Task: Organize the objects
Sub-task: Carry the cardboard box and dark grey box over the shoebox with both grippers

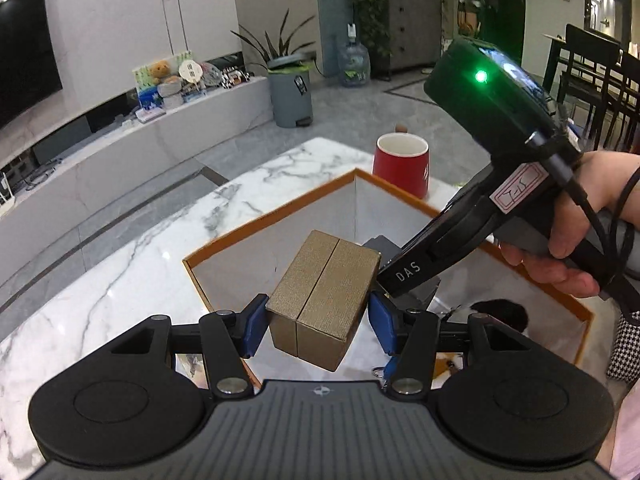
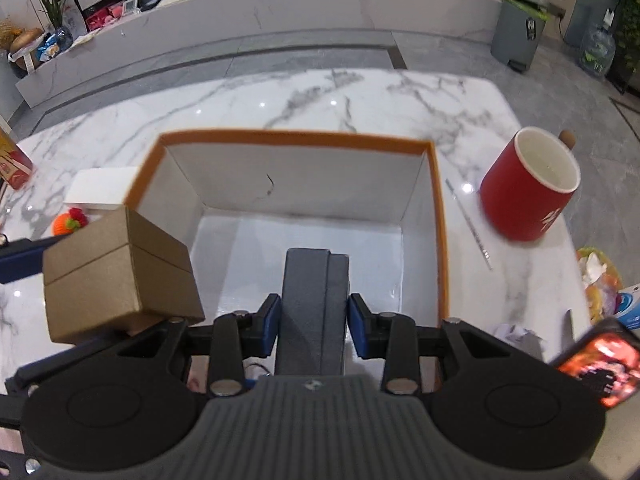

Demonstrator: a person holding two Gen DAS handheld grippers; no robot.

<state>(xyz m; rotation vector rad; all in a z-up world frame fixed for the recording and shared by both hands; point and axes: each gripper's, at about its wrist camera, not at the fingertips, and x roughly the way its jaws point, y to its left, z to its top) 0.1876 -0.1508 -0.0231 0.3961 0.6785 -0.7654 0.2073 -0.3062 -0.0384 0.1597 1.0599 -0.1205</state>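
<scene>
Nearby, red mug [image 2: 528,188]; orange-rimmed box [image 2: 296,137].

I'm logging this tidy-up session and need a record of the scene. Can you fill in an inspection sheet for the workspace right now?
Surface: white marble table, glossy.
Job's things: orange-rimmed open box; gold box and dark grey box, both held over it.
Clutter: red mug, white box, orange toy, clear stick, phone with lit screen.
Grippers: left gripper shut on gold box; right gripper shut on dark grey box.
Cables: black cable on the right gripper's handle.
Surroundings: TV bench, grey bin, water jug.
</scene>
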